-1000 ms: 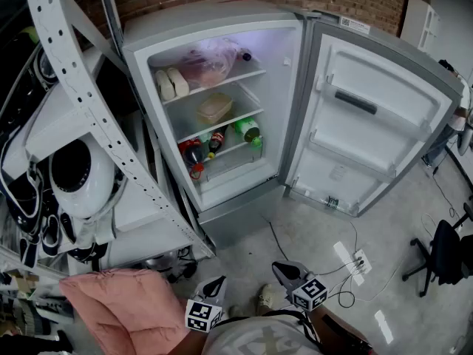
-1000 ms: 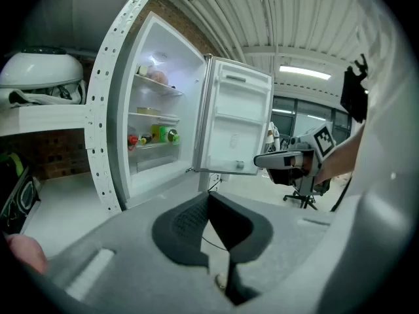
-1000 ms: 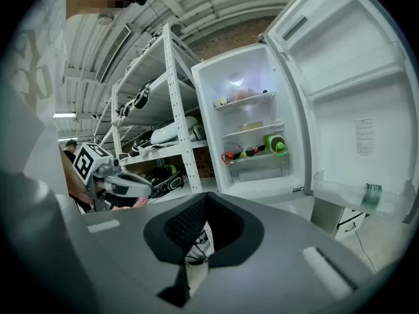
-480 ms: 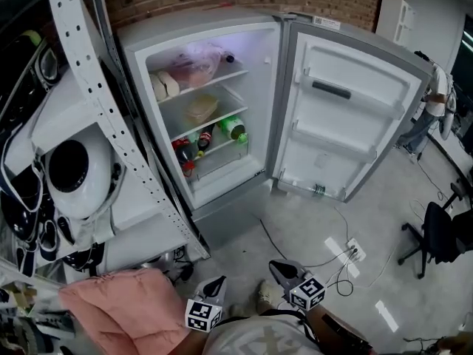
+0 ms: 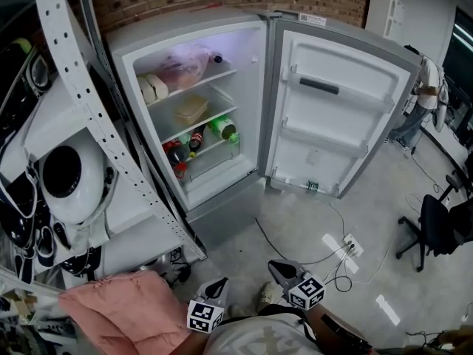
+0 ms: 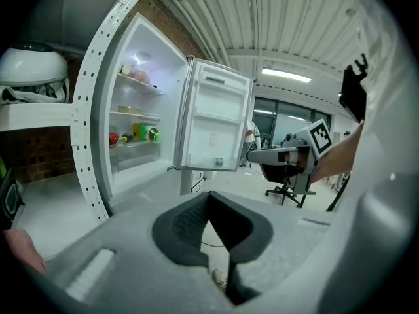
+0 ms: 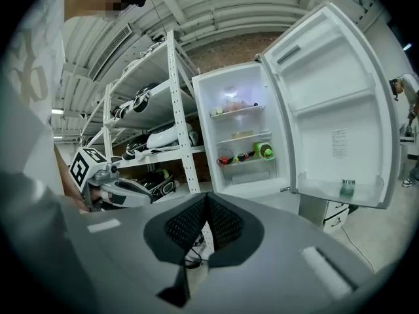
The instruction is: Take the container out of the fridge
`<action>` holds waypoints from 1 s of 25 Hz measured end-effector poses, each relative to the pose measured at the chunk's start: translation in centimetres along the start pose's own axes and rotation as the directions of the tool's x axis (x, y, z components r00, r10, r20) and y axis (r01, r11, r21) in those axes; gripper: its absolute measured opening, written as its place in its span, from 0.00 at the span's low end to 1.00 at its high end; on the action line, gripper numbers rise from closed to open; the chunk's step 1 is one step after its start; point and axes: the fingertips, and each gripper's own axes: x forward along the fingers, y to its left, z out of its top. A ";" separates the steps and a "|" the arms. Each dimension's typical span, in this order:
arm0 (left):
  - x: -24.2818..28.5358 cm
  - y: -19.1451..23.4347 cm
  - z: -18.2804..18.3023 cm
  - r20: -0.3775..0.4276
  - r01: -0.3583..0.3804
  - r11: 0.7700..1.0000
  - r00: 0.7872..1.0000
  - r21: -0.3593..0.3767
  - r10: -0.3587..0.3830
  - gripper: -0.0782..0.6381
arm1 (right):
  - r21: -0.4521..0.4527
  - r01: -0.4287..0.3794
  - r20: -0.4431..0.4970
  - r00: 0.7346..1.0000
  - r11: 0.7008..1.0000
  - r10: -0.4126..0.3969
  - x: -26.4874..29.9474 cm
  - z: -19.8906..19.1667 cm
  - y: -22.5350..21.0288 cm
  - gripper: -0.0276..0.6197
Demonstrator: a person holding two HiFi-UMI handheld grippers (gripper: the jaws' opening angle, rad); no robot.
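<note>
Head view, from the left: a white perforated shelving rack loaded with gear stands ahead and to the left of both sets of fingers. A pink padded cloth lies just left of the left gripper. That gripper's fingers are pressed together with nothing between them, held low by the person's body. Well ahead of the fingertips the fridge stands open. The container, a tan lidded box as far as this small view allows, sits on the middle shelf. It is below the bagged food and above the bottles lying on the lower shelf. The right gripper hangs just beside the left one, its fingers likewise closed on nothing. The door is swung wide, ahead and to the right of the right fingers. A corded power strip lies on the floor between the fingers and the fridge.

The reach has not begun, so the job looks to be at the approach. Fingers that arrive closed would shove the container toward the back wall instead of straddling it. The shelf above sits close over the lid, so a high entry could strike its edge or snag the bag. A low entry could clip the bottles and roll them out. The cord could catch a foot on the walk up.
</note>
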 end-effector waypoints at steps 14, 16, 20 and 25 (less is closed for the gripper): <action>8.0 0.1 4.3 -0.019 -0.019 1.000 1.000 0.009 0.019 0.11 | 0.013 -0.034 0.017 0.999 0.999 0.034 1.4 2.3 -8.7 0.05; 9.3 -0.2 4.8 -0.029 -0.016 0.999 0.999 0.028 0.017 0.11 | 0.014 -0.043 0.016 0.999 0.999 0.043 1.7 2.6 -10.0 0.05; 11.8 -0.6 6.0 -0.041 -0.011 0.999 0.999 0.031 0.012 0.11 | 0.019 -0.056 0.027 0.998 0.998 0.056 2.1 3.4 -12.7 0.05; 14.3 -0.4 7.5 -0.041 -0.026 0.999 0.999 0.025 0.027 0.11 | 0.024 -0.079 0.028 0.996 0.997 0.079 2.7 3.8 -15.4 0.05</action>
